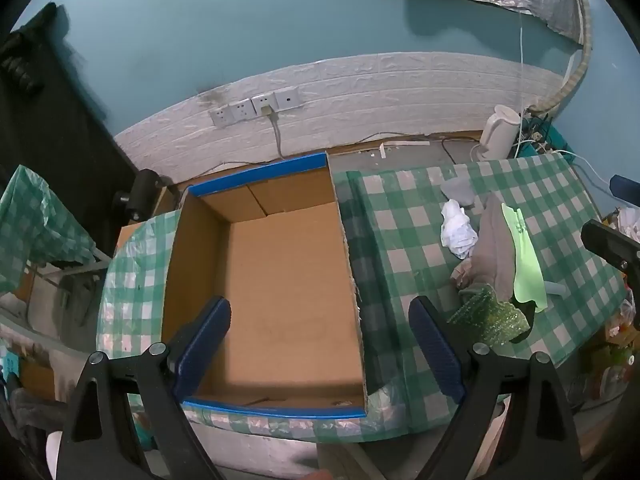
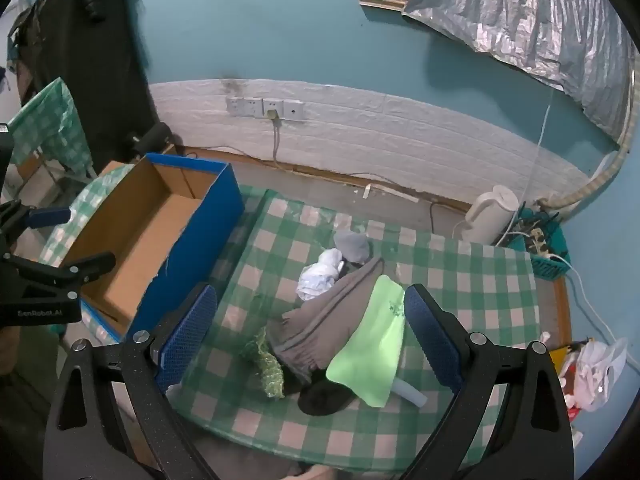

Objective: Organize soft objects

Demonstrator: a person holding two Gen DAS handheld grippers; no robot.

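Right wrist view showed the right gripper (image 2: 310, 332) with jaws spread wide and empty above the heap of soft items beside the cardboard box (image 2: 148, 236). The left gripper (image 1: 320, 344), equally spread and empty, hung over the box interior. The light green cloth (image 2: 372, 340) draped loosely across the grey garment (image 2: 320, 320), beside crumpled white fabric (image 2: 320, 274). Risk: pinching overlapped layers would likely drag several limp pieces together.
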